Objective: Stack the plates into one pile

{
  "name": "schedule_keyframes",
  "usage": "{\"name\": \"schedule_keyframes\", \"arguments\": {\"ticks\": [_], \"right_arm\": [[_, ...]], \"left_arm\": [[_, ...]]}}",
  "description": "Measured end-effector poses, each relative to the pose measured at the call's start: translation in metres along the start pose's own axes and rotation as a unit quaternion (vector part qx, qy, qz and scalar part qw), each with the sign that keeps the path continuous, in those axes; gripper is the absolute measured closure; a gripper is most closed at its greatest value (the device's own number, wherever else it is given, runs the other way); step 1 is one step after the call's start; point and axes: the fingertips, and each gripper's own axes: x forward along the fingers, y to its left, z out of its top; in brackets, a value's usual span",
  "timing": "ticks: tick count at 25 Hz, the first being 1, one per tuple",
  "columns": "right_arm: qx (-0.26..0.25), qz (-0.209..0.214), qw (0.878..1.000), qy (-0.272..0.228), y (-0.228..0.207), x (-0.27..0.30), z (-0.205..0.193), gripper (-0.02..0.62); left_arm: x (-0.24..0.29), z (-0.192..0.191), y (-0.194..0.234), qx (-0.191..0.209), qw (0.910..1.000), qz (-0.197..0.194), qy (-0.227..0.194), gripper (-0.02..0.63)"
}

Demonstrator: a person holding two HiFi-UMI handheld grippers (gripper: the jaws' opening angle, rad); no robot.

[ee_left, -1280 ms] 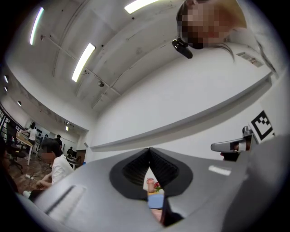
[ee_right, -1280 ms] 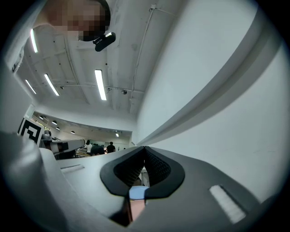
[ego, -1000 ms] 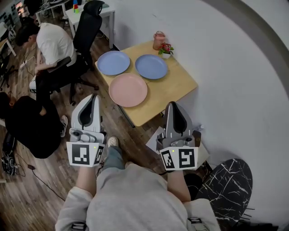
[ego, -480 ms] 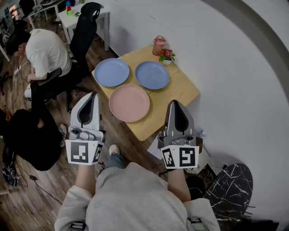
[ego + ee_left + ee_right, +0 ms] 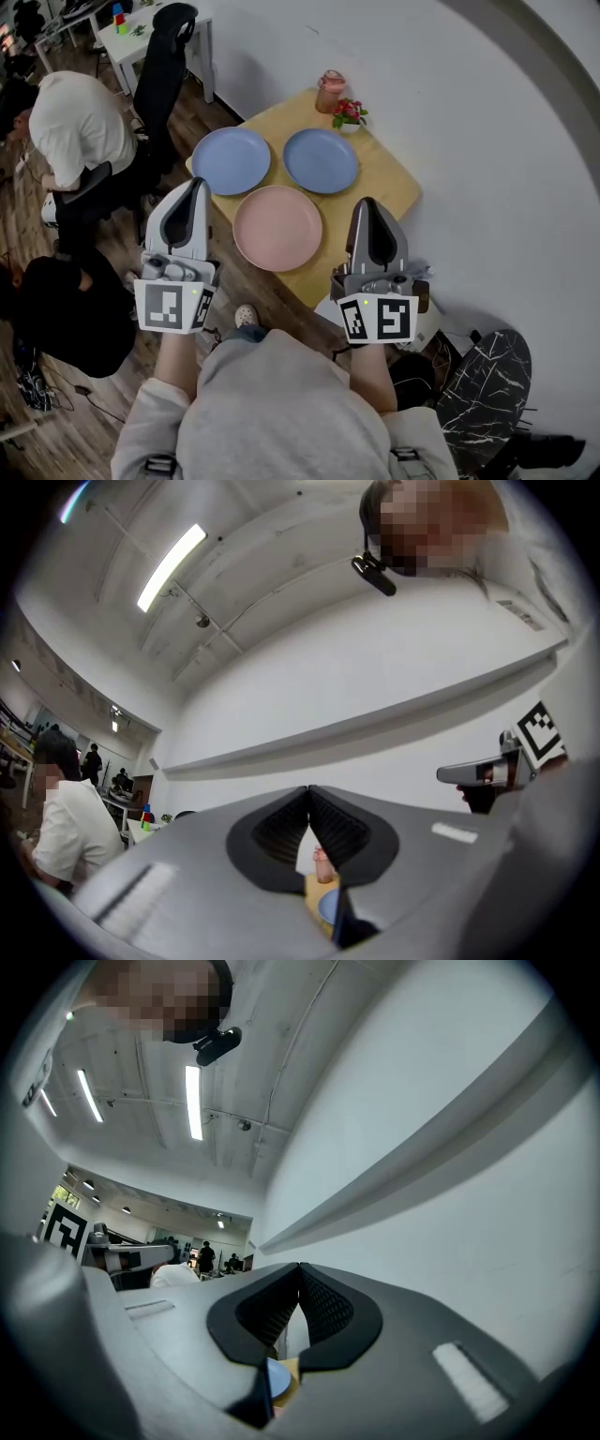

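Three plates lie side by side on a small wooden table [image 5: 384, 183]: a pink plate [image 5: 277, 228] nearest me, a blue plate [image 5: 231, 160] at the back left and a second blue plate [image 5: 321, 160] at the back right. My left gripper [image 5: 199, 184] hovers shut and empty, short of the table's left corner. At the table's front edge my right gripper [image 5: 367, 204] is also shut and empty. In both gripper views the jaws meet at the tips [image 5: 308, 789] [image 5: 299, 1267], with only a sliver of table and blue plate [image 5: 327, 908] showing below.
A pink jar [image 5: 329, 91] and a small pot of red flowers [image 5: 347, 113] stand at the table's far corner against the white wall. To the left are a black office chair [image 5: 161, 75] and a seated person [image 5: 75, 127]. A dark marbled stool [image 5: 478, 384] sits at my right.
Both grippers have come closer to the table, which sits lower and nearer in the head view. The plates have not moved, and both jaws stay shut.
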Motion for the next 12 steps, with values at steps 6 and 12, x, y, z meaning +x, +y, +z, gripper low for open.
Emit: {"name": "schedule_keyframes", "arguments": {"ticks": [6,12], "right_arm": [[-0.007,-0.027,1.0,0.004,0.004,0.019,-0.007,0.592],[-0.006,-0.058,0.998,0.009,0.005,0.03,-0.015,0.592]], "left_arm": [[0.024,-0.015,0.02,-0.012,0.9996,-0.024,0.001,0.548],[0.041,-0.028,0.031,-0.023,0.9983,-0.054,0.003,0.548]]}}
